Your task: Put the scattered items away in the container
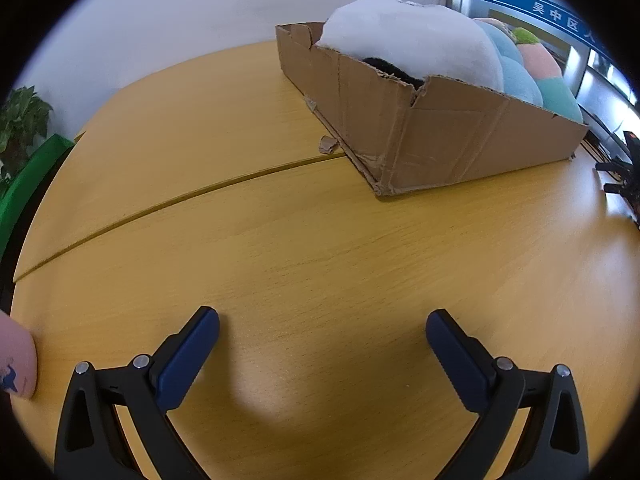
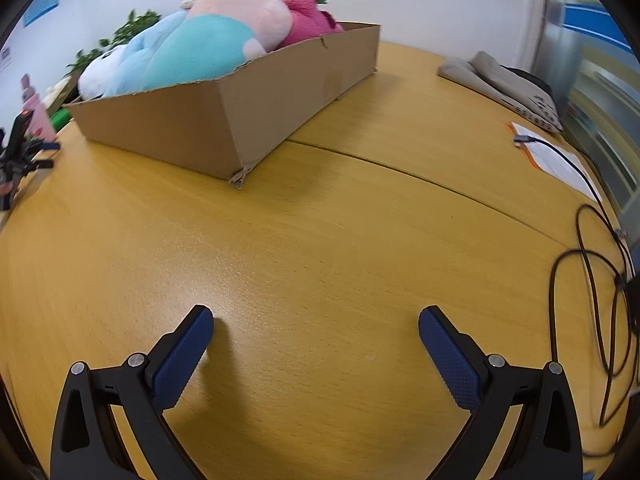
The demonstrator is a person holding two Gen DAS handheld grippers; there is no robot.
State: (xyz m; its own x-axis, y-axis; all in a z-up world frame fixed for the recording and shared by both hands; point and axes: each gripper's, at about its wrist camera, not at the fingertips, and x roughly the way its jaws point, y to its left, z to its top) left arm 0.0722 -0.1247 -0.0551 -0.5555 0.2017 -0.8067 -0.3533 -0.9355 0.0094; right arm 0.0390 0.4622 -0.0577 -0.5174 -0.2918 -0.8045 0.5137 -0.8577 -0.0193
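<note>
A shallow cardboard box stands on the wooden table, piled with plush toys: a white one, a light blue one, a pale pink one and a magenta one. My left gripper hangs open over bare table in front of the box, nothing between its blue pads. My right gripper is open too, above bare wood to the box's near right. A pink soft item lies at the table's left edge, beside the left gripper.
A seam runs across the wooden table. Black cables, a notepad and a grey folded bag lie at the right. A potted plant stands beyond the left edge. A pink bottle stands far left.
</note>
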